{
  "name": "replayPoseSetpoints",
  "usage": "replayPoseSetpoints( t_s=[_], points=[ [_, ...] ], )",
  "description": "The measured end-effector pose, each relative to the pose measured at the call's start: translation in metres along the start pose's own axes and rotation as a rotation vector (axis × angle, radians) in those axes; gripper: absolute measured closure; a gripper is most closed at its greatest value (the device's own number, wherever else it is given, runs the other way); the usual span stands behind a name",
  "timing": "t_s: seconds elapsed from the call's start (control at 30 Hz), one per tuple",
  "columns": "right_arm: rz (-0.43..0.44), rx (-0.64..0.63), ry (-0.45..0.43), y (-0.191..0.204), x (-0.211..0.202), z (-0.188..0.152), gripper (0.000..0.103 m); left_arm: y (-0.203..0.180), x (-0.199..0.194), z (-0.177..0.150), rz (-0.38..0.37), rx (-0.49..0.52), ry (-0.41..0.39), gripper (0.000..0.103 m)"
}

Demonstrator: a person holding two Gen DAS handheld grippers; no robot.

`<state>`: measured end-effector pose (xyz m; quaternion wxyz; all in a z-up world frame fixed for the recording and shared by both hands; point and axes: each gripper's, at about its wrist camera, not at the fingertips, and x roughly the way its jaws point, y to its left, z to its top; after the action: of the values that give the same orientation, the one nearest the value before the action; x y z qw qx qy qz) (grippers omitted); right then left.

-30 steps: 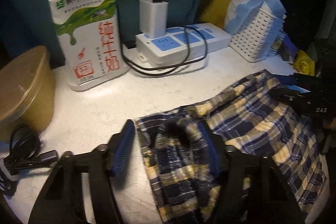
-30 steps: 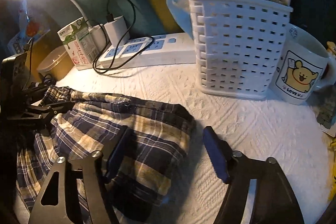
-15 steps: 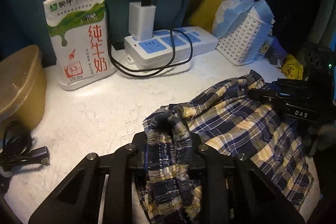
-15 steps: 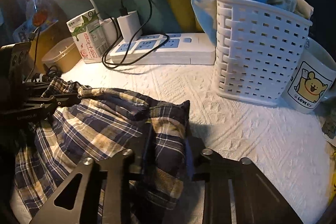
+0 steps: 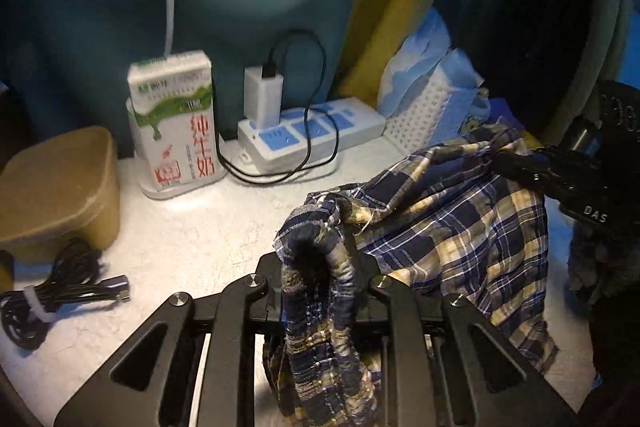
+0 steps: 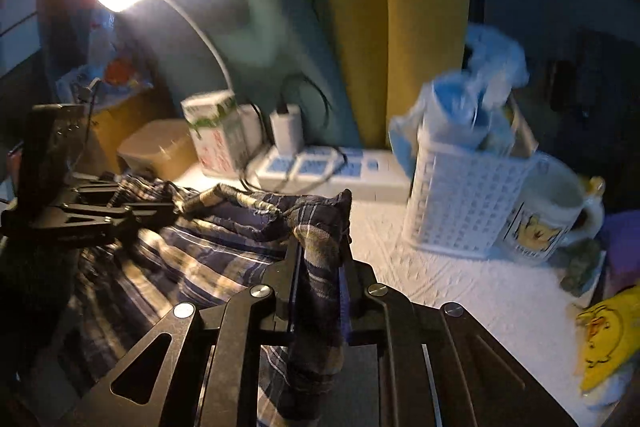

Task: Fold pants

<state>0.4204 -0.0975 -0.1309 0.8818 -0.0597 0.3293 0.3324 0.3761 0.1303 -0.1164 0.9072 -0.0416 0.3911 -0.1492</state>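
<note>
The blue and yellow plaid pants (image 5: 460,227) hang bunched above the white tabletop (image 5: 192,239). My left gripper (image 5: 318,259) is shut on a thick fold of the waistband at one end. My right gripper (image 6: 320,251) pinches the other end, its jaws still closing on the fabric between them. In the left wrist view the right gripper (image 5: 516,163) shows at the right edge of the cloth. The right wrist view has the left gripper (image 6: 160,213) at the far left of the pants (image 6: 208,247). The cloth sags between the two grips.
A milk carton (image 5: 176,123), a power strip (image 5: 312,135) with a charger and a white basket (image 5: 424,115) line the back wall. A brown box (image 5: 56,187) and a cable bundle (image 5: 52,291) lie at the left. A bear mug (image 6: 548,211) stands beside the basket.
Both grippers went from open around the pants' edges to shut on them. Both then rose, lifting the fabric off the table.
</note>
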Motion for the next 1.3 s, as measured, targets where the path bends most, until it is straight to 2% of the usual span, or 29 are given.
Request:
replayPoseSetpoints(
  t_s=[0.4, 0.7, 1.0, 1.17, 1.3],
  points=[
    [-0.027, -0.123, -0.172, 0.052, -0.102, 0.018, 0.089, -0.031, -0.095, 0.001, 0.039, 0.040, -0.189, 0.085],
    [0.013, -0.221, -0.336, 0.106, -0.184, 0.025, 0.089, -0.056, -0.193, -0.009, 0.114, 0.087, -0.361, 0.085],
    [0.066, -0.293, -0.455, 0.164, -0.241, 0.020, 0.089, -0.065, -0.291, -0.047, 0.207, 0.085, -0.500, 0.085],
    [0.118, -0.328, -0.492, 0.198, -0.262, 0.012, 0.089, -0.063, -0.330, -0.068, 0.273, 0.081, -0.546, 0.085],
    [0.162, -0.341, -0.503, 0.218, -0.269, 0.007, 0.089, -0.060, -0.351, -0.082, 0.319, 0.079, -0.554, 0.085]
  ],
)
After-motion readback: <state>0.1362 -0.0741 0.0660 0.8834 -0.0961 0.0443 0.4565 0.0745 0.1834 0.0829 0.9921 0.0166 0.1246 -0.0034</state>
